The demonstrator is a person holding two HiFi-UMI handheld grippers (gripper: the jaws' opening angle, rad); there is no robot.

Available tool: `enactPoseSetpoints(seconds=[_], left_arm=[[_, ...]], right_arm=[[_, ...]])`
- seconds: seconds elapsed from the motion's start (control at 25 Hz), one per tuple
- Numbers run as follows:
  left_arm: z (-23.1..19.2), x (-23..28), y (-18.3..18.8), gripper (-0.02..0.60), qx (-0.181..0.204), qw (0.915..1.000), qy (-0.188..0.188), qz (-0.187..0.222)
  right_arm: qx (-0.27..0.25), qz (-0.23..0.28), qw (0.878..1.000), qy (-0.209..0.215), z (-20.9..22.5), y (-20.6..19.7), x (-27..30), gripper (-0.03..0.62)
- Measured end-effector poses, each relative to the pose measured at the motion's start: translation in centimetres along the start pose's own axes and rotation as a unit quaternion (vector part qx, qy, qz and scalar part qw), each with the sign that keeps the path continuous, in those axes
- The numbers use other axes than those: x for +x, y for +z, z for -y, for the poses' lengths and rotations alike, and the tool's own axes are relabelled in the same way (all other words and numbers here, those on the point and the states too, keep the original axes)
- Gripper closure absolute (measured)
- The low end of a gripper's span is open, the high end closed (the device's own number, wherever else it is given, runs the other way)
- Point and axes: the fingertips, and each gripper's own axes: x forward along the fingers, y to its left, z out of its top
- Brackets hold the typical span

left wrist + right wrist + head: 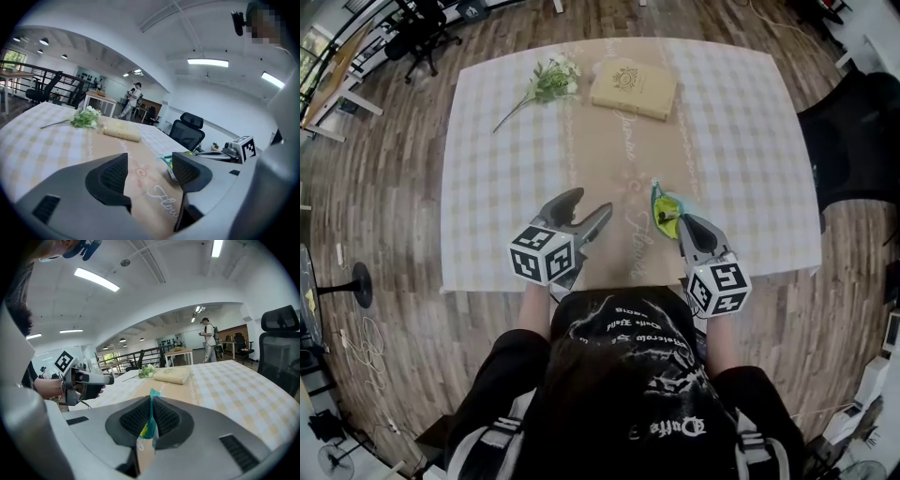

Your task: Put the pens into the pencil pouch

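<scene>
Checked table [750, 141], pouch gripped near the person's edge.
The left gripper [586, 208] hovers with jaws spread and empty. The right gripper [682, 223] is clamped on the teal-and-yellow pencil pouch [664, 211], which it partly covers; the pouch's contents cannot be made out.

Person: black top [619, 403], white gothic lettering and streaky white print across front; black sleeves [499, 367], white stripes on black fabric at both sides. Both left gripper [586, 208] and right gripper [682, 223]: grey moulded shells, tapered jaws, black cross-hatched pads [115, 173]. Each carries cube [542, 253], white faces, black square markers
</scene>
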Motion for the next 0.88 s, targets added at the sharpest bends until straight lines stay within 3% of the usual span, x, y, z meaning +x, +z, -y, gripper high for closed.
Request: enactPoseSetpoints(seconds=[0.28,0.48,0.72,0.88], left_arm=[[-3.2,-4.8,1.1,0.314,-0.004,0.9973,0.056,0.048],[-4.9,-7.7,-0.5,0.363,-0.003,0.9956,0.084,0.043],[-5.3,-9.1,-1.9,0.38,0.005,0.994,0.103,0.037],[-6.0,-10.6,-2.7,0.39,0.008,0.9946,0.099,0.03]], right_arm=[[0.007,-0.03,0.999,0.009,-2.2,-2.3,2.0,0.56],[0.015,-0.061,0.998,0.012,-5.1,-4.1,3.7,0.557],[-0.022,-0.096,0.995,-0.007,-5.7,-6.5,4.3,0.553],[-0.013,-0.113,0.993,-0.02,-6.8,-8.1,4.9,0.549]])
